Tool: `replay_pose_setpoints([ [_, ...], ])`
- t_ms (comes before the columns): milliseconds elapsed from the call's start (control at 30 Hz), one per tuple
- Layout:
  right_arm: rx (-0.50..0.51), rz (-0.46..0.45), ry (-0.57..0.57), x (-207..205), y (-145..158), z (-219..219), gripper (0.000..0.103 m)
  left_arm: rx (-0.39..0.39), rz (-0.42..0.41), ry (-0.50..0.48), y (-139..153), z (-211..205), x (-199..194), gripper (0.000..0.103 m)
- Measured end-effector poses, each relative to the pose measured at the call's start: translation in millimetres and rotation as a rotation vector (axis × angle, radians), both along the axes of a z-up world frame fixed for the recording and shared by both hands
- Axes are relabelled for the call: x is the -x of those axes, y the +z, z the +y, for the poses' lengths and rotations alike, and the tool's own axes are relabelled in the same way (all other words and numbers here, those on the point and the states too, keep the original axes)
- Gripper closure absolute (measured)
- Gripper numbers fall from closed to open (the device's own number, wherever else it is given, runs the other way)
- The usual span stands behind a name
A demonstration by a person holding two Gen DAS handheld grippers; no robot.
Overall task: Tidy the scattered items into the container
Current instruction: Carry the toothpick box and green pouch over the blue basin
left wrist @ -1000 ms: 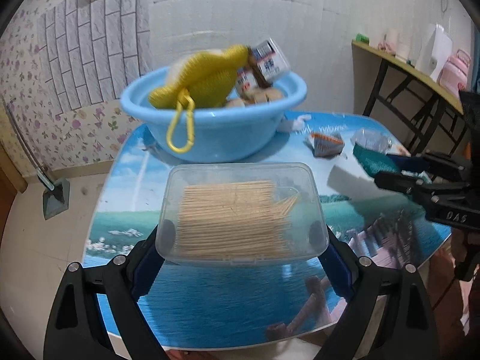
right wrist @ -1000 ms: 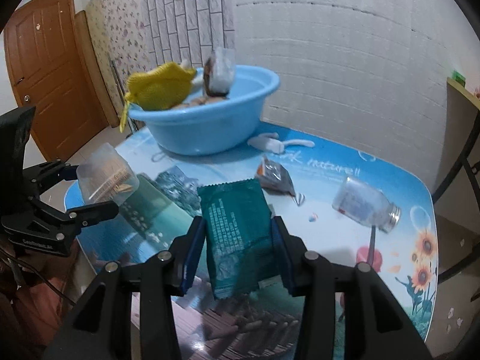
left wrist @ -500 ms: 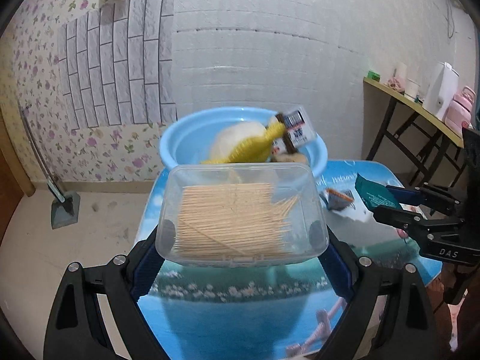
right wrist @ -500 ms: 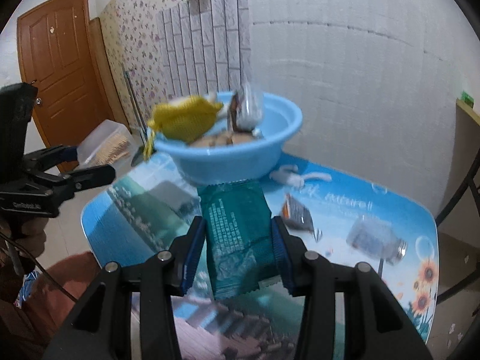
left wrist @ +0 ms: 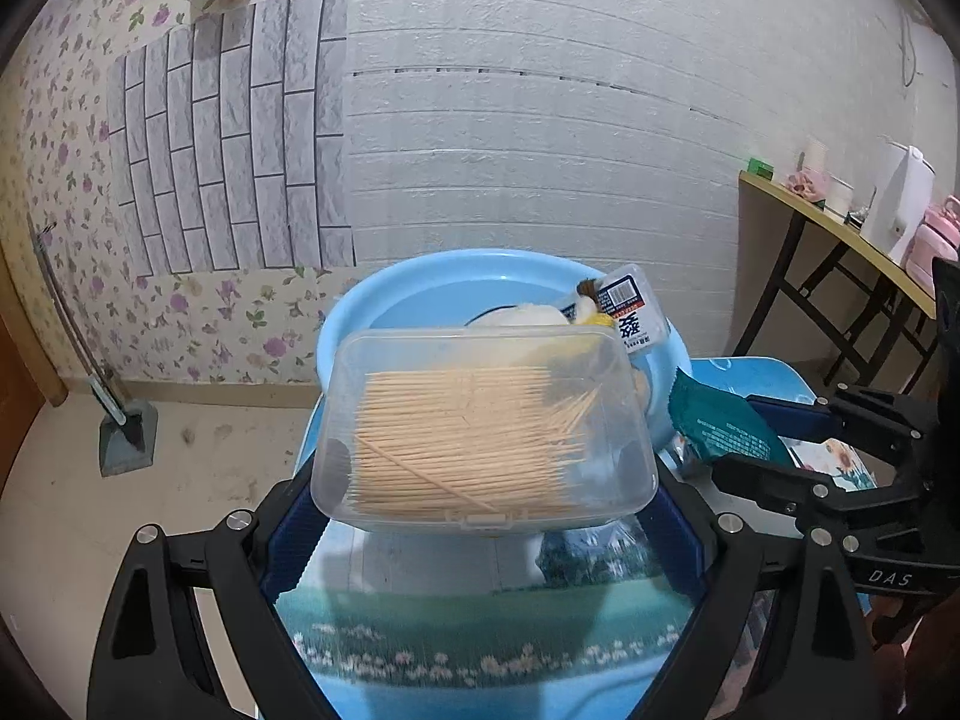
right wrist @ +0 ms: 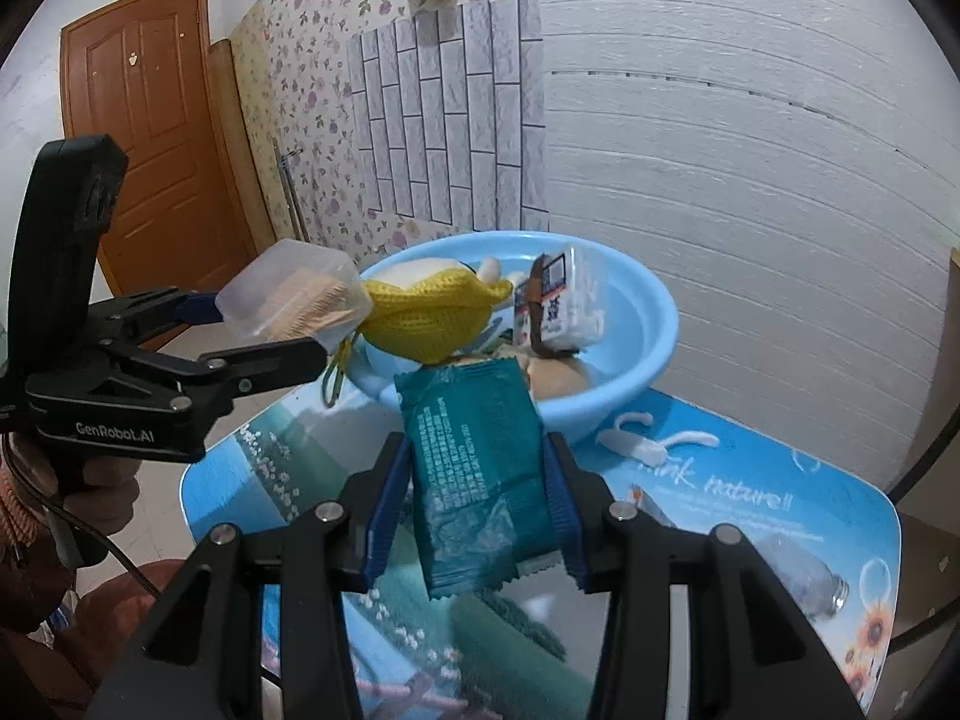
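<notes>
Bench scene: left gripper (left wrist: 483,492) clamps the stiff, light toothpick box (left wrist: 483,426) by its sides, right gripper (right wrist: 474,516) pinches the soft, crinkly green packet (right wrist: 477,474) mid-body, both near basin (right wrist: 636,384)

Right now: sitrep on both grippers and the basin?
Left gripper shut on toothpick box. Right gripper shut on green packet. Blue basin ahead, already crowded; yellow knit toy overhangs rim.

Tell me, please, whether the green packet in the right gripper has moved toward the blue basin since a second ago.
Yes. The green packet has moved up to the blue basin: its top edge now overlaps the near rim.
</notes>
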State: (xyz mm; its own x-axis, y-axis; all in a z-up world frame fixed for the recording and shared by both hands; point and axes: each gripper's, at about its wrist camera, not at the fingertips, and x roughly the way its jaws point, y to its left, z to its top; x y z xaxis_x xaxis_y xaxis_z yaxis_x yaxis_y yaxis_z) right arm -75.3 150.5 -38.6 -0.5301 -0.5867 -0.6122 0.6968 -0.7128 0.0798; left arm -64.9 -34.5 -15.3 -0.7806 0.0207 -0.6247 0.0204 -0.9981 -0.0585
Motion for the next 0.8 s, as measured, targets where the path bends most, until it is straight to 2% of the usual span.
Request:
replay_pose_setpoints([
  [500,-0.002,-0.015,0.001,50,-5,-31,0.060,0.012,-0.008,0.004,-10,-16,53,0.011],
  [800,-0.021,-0.011,-0.076,70,-12,-43,0.057,-0.007,-0.053,0.013,-23,-22,68,0.011],
])
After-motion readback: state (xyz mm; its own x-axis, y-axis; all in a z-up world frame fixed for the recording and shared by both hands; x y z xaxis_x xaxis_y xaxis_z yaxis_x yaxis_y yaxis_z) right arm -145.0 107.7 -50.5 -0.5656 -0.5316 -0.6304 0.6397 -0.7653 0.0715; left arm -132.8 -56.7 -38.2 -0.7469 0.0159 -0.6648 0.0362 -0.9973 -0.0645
